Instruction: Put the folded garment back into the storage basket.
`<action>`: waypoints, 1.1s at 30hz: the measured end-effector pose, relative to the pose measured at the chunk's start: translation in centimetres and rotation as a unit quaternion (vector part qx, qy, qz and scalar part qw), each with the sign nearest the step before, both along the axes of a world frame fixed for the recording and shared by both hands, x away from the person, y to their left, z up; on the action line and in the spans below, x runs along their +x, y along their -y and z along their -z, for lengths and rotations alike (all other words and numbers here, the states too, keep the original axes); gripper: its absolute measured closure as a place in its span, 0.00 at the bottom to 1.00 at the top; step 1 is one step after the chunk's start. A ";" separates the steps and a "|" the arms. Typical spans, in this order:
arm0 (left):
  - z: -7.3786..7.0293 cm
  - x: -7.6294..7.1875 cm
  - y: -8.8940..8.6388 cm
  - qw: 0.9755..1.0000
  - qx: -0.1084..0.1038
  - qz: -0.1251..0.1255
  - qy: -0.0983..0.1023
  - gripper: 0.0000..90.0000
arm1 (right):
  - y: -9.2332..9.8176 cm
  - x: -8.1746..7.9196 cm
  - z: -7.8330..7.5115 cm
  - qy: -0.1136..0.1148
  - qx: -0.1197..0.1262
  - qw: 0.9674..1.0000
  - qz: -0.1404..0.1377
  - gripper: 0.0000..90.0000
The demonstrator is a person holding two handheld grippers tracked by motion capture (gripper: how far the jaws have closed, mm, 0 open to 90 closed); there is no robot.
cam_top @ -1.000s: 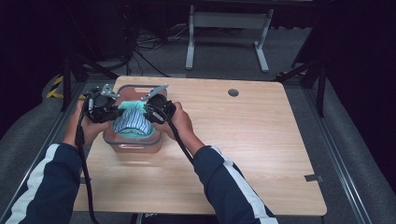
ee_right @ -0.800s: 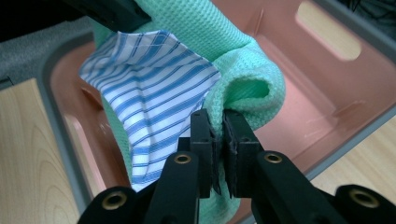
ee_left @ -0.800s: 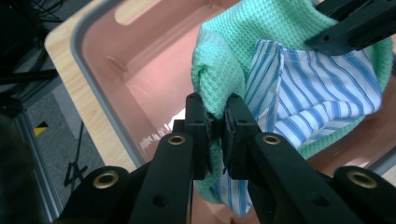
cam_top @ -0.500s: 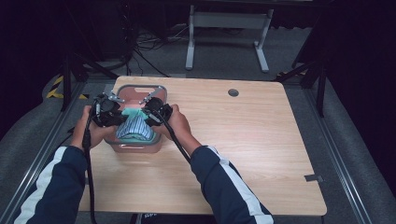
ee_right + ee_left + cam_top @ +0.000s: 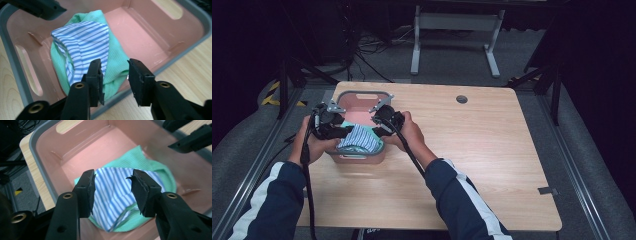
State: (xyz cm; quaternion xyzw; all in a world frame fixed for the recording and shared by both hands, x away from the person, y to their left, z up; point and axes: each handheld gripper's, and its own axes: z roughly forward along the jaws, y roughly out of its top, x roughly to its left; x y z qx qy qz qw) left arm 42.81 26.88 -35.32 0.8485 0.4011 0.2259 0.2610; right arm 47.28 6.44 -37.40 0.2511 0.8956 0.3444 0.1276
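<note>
A pink bin with a grey rim [image 5: 362, 96] [image 5: 42, 147] [image 5: 195, 22] stands at the table's left. Inside it lies a blue-and-white striped cloth [image 5: 359, 138] [image 5: 112, 192] [image 5: 82, 42] on top of a green cloth [image 5: 140, 160] [image 5: 113, 60], bunched at the near end. My left gripper [image 5: 343, 130] [image 5: 112, 191] hangs open just above the striped cloth. My right gripper [image 5: 377, 128] [image 5: 115, 80] is open over the green cloth's edge by the bin's wall. Neither holds anything.
The wooden table [image 5: 482, 150] stretches bare to the right, with a round cable hole [image 5: 461, 99] near its far edge. The bin's far half [image 5: 100, 147] holds nothing. A metal stand [image 5: 452, 30] and cables are on the floor beyond the table.
Both grippers have let go of the cloths, which now rest lower in the bin. The hands have drawn slightly toward the near side.
</note>
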 end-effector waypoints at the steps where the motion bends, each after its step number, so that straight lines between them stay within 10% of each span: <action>1: -0.1 -0.3 0.1 1.000 -0.004 0.002 0.002 0.59 | 0.5 -0.1 -0.2 0.003 0.004 1.000 0.003 0.66; 33: -1.0 -5.7 5.3 0.993 -0.070 0.074 0.063 0.22 | 10.0 -3.7 -2.6 0.055 -0.027 0.998 0.008 0.34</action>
